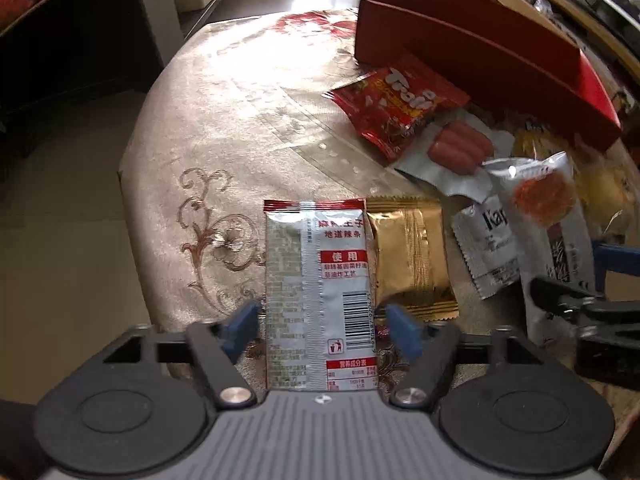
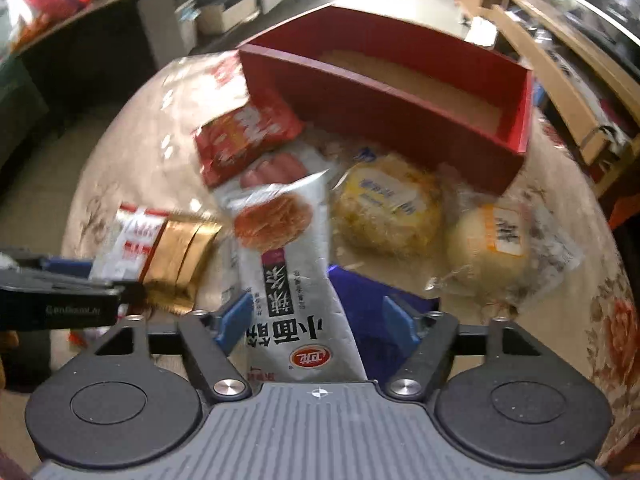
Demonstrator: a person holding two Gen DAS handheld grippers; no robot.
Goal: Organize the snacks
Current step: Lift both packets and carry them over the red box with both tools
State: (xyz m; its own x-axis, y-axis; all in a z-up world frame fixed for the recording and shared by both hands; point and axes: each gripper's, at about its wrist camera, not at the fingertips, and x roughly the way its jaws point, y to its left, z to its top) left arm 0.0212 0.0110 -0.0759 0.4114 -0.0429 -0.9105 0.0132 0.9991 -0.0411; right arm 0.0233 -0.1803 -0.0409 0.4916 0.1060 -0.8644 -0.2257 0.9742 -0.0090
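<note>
The red box (image 2: 384,92) at the far side of the worktop (image 1: 224,120) shows a bare tan floor in the right wrist view, so by my reading the sorting has hardly begun; every snack in sight lies outside it, scattered on the cloth between the box and the claws.

The left claw (image 1: 322,322) stands released, its blue pads either side of a silver packet (image 1: 316,280) with red trim and a barcode, not pressing it; the packet lies flat on the worktop, just beside a gold packet (image 1: 408,256) with crimped, shiny ends. The right claw (image 2: 316,320) is likewise released, pads apart around a white noodle packet (image 2: 292,272) that runs lengthwise between them; whether a pad brushes it I cannot tell through the blur.

Nearer the box lie a glossy red crinkled bag (image 1: 396,108) touching its wall, a clear pouch of sausages (image 1: 460,144), and a small white sachet (image 1: 488,248) with a sawtooth edge partly under the noodle packet. To the right sit two round, soft-looking buns in clear film, one with a pale label (image 2: 384,208), one with an orange label (image 2: 492,236).

The cloth is satiny beige with scrollwork and red flowers; the box looks like stiff card, straight-walled and open-topped.
</note>
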